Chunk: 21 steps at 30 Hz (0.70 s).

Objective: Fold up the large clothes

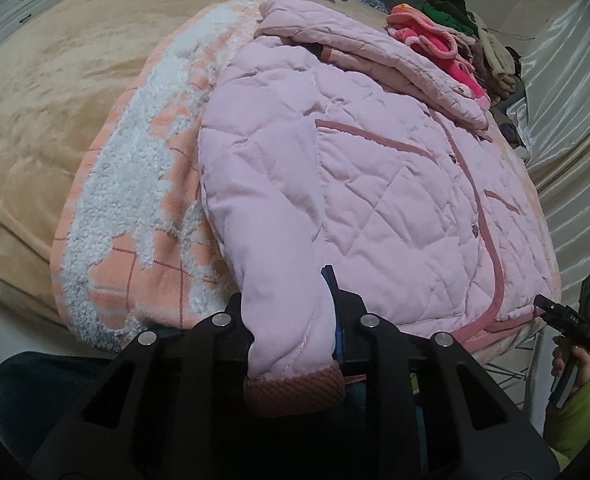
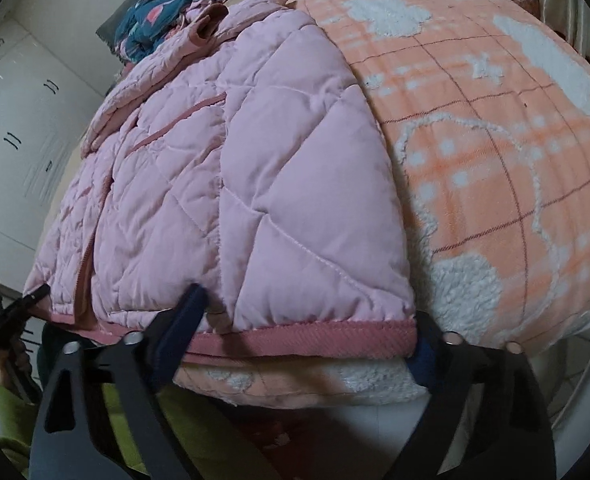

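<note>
A pink quilted jacket [image 1: 375, 184] lies spread on an orange and white fleece blanket [image 1: 143, 208] on the bed. Its sleeve hangs over the near edge, with the darker ribbed cuff [image 1: 293, 394] lowest. My left gripper [image 1: 291, 320] is shut on that sleeve just above the cuff. In the right wrist view the jacket [image 2: 255, 184] shows its dark pink hem [image 2: 303, 338] at the bed's edge. My right gripper [image 2: 307, 320] straddles the hem's right-hand corner with its jaws wide; the fabric between them is not bunched. The right gripper [image 1: 567, 316] also shows at the jacket's far hem corner.
A tan bedspread [image 1: 55, 120] covers the bed to the left. Piles of bright clothes [image 1: 443, 40] lie at the far end, near a pale curtain [image 1: 567, 100]. White cupboards [image 2: 23, 128] stand beyond the bed. A person's hand in a green sleeve [image 1: 575, 412] holds the right gripper.
</note>
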Available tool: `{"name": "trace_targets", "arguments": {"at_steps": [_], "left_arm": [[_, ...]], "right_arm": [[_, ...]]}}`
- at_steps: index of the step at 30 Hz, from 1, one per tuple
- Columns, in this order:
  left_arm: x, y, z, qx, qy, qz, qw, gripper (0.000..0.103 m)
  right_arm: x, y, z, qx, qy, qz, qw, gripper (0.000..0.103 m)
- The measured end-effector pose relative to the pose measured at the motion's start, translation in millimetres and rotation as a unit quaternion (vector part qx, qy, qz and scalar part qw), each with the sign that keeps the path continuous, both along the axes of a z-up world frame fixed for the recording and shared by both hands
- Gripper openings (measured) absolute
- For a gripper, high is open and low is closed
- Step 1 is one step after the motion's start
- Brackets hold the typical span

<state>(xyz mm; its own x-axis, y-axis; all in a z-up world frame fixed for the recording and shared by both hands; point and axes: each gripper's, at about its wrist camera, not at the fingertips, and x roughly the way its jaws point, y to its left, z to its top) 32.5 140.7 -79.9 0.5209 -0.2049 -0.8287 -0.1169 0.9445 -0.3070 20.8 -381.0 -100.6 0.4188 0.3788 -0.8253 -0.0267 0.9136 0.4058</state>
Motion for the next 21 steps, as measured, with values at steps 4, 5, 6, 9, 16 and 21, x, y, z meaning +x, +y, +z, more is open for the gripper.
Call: {"name": "trace_targets", "arguments": {"at_steps": [4, 5, 6, 9, 16, 21], "left_arm": [[-3.8, -0.8, 0.6, 0.008, -0.003, -0.002, 1.0000, 0.020], [-4.9, -1.1, 0.8, 0.010, -0.003, -0.002, 0.9999, 0.021], [-5.6, -0.6, 0.4, 0.010, -0.003, -0.002, 0.9999, 0.023], [-8.7, 0.9, -1.6, 0.010, -0.002, 0.001, 0.9999, 0.026], [-12.5, -0.6, -8.9, 0.026, 0.004, 0.006, 0.9996, 0.025], [-12.8, -6.2, 5.5, 0.038, -0.016, 0.004, 0.9991, 0.012]], "right_arm": [[-2.0, 0.6, 18.0, 0.017, -0.031, 0.013, 0.999, 0.028], [-1.3, 1.0, 22.3, 0.019, -0.038, 0.016, 0.999, 0.022], [-2.1, 2.4, 30.1, 0.022, -0.053, 0.021, 0.998, 0.019], [-0.6, 4.5, 43.5, 0.035, -0.074, 0.024, 0.996, 0.018], [7.1, 7.7, 58.4, 0.050, -0.095, 0.025, 0.994, 0.017], [8.6, 5.8, 77.6, 0.064, -0.136, 0.027, 0.988, 0.015]]}}
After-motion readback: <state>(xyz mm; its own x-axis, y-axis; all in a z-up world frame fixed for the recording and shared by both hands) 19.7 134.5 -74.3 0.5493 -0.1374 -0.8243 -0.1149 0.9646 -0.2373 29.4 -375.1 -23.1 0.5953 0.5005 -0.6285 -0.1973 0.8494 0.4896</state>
